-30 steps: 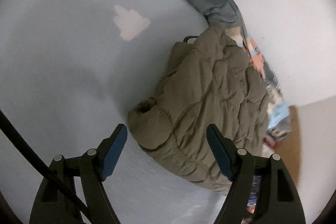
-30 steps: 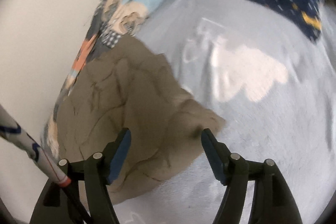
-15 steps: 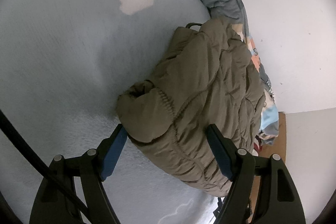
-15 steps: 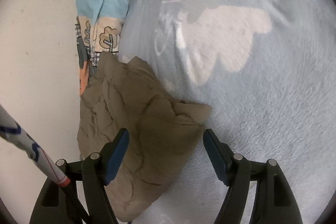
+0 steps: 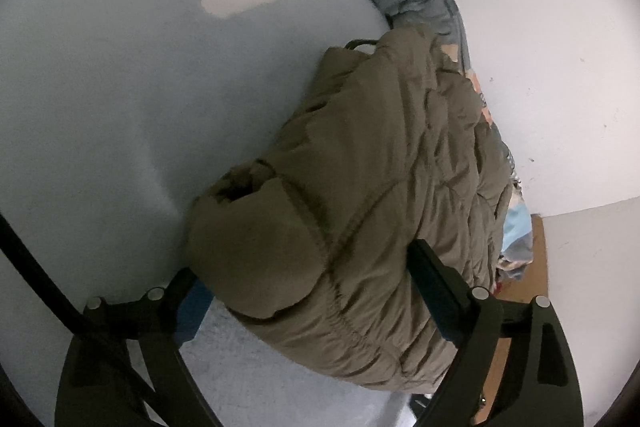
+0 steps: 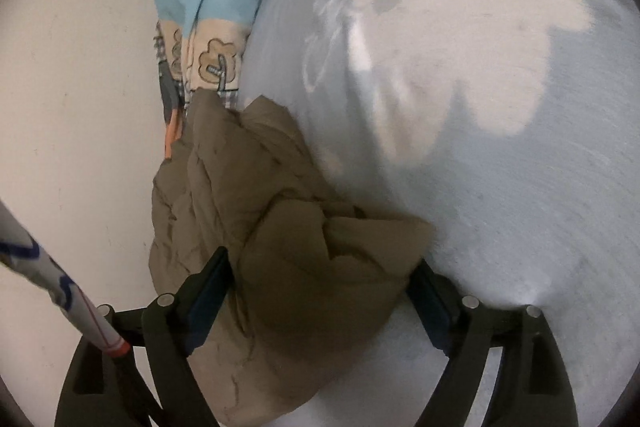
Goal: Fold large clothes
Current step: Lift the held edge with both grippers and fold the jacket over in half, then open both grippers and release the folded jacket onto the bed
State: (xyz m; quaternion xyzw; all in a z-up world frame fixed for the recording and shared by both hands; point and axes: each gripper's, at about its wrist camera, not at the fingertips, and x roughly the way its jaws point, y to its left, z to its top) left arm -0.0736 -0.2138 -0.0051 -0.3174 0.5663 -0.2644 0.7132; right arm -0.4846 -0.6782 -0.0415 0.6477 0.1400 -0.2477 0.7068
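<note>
An olive-green quilted puffer jacket lies bunched on a light blue bed sheet along the wall. My left gripper is open, and the jacket's padded end bulges between its two fingers. The same jacket shows in the right wrist view. My right gripper is open too, its fingers set either side of a folded corner of the jacket. Neither gripper pinches the cloth.
A patchwork quilt in blue, grey and beige lies wedged between the bed and the white wall. A brown board stands beyond the jacket. A white-patterned cable crosses the lower left of the right wrist view.
Both grippers have moved closer to the jacket, so its bulk now sits between the fingers of each. Both stay open.
</note>
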